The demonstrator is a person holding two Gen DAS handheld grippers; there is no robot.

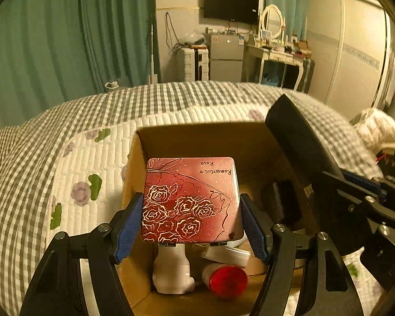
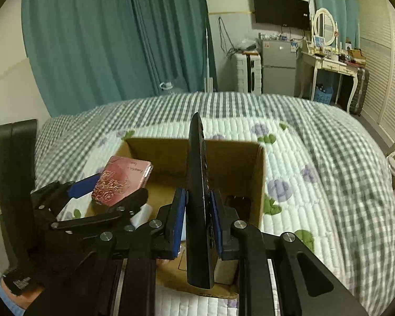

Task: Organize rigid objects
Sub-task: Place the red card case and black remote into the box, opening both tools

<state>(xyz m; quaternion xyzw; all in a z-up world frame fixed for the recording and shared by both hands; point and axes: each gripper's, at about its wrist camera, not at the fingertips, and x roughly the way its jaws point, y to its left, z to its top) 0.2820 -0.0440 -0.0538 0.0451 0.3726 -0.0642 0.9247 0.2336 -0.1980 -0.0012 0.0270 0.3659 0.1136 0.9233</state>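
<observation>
Both loads hang over the open brown cardboard box (image 2: pixel 218 158) on the bed: left gripper (image 1: pixel 191 213) fingers clamp the flat red rose-printed tin (image 1: pixel 191 200), right gripper (image 2: pixel 197 218) pinches the slim black remote (image 2: pixel 198 197) at twelve o'clock; next, I'd judge, lower and release.

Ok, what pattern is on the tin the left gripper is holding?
The tin is red with white line-drawn roses, clearest in the left wrist view.

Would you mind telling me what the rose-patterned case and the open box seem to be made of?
The rose-patterned case looks like glossy printed metal or hard plastic: it shows sheen, rounded corners and small hinges, so tin is only a guess. The open box looks like plain matte brown cardboard, with thin raw-edged walls.
</observation>
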